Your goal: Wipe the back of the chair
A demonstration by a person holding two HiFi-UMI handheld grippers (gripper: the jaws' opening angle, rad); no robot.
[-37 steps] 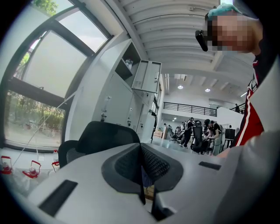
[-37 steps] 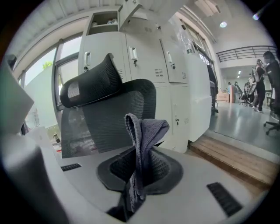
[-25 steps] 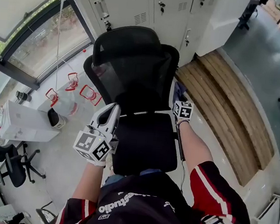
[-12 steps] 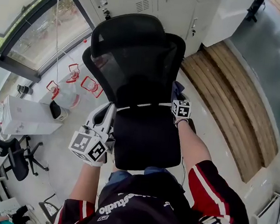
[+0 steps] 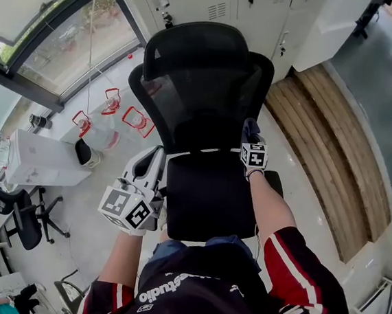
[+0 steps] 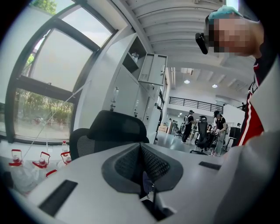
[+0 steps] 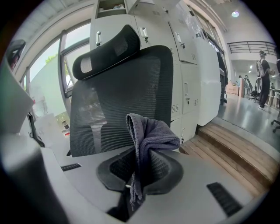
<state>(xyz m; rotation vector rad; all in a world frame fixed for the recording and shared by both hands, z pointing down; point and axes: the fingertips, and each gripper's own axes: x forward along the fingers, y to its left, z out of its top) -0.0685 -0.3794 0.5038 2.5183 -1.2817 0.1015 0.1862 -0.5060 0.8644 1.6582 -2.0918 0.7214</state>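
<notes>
A black office chair stands in front of me, its mesh back [image 5: 201, 98] facing me under a padded headrest [image 5: 196, 49]. My right gripper [image 5: 252, 139] is shut on a grey cloth [image 5: 251, 128] at the lower right edge of the back, beside the seat [image 5: 209, 199]. In the right gripper view the cloth [image 7: 148, 135] hangs folded out of the shut jaws, with the mesh back [image 7: 118, 96] close behind it. My left gripper [image 5: 156, 161] is shut on nothing at the seat's left edge; in its own view the chair [image 6: 111, 131] lies ahead.
White lockers [image 5: 224, 4] stand right behind the chair. Wooden steps [image 5: 336, 139] run along the right. Red-handled water jugs [image 5: 106, 120] and a white box [image 5: 44, 162] sit at the left by the window. Several people [image 6: 203, 131] stand far off.
The head view has shifted a little, so the chair sits higher and further right. Both grippers keep their places beside the chair, the right one still shut on the cloth.
</notes>
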